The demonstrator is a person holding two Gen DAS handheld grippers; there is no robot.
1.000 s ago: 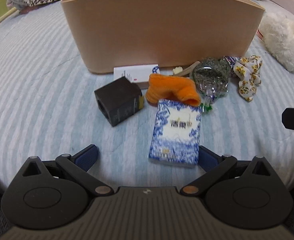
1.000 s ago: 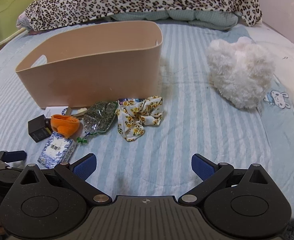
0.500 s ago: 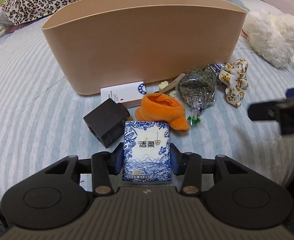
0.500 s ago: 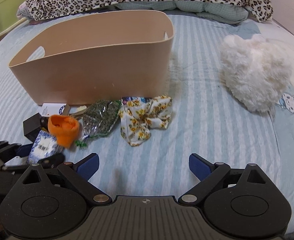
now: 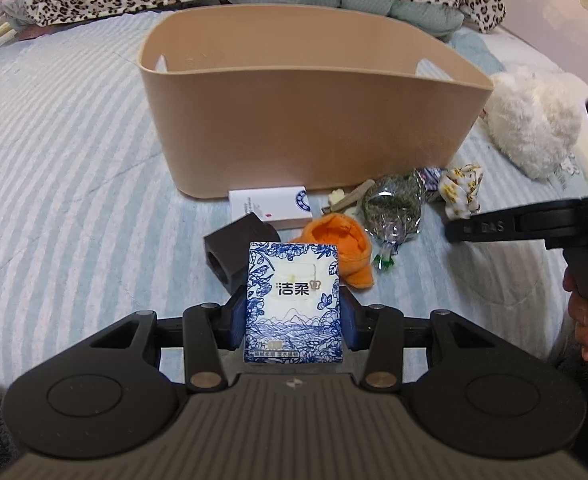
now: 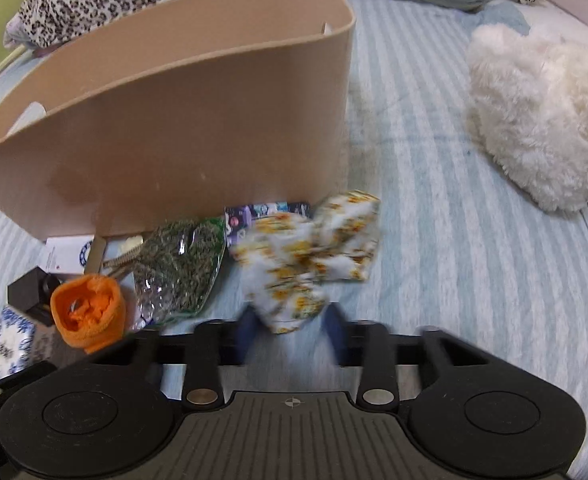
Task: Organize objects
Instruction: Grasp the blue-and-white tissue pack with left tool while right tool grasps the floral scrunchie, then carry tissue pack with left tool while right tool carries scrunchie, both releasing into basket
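On the striped bed [image 5: 74,168], in front of the beige basket [image 5: 313,120], our left hand-held gripper [image 5: 293,320] clamps the blue tissue pack [image 5: 294,304] between its pads. Our right hand-held gripper [image 6: 292,330] straddles the floral cloth [image 6: 305,264]; motion blur keeps us from telling whether it grips.

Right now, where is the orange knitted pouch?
In the left wrist view the orange knitted pouch lies on the striped bedsheet, in front of the beige bin, between the black box and the bag of dried herbs.
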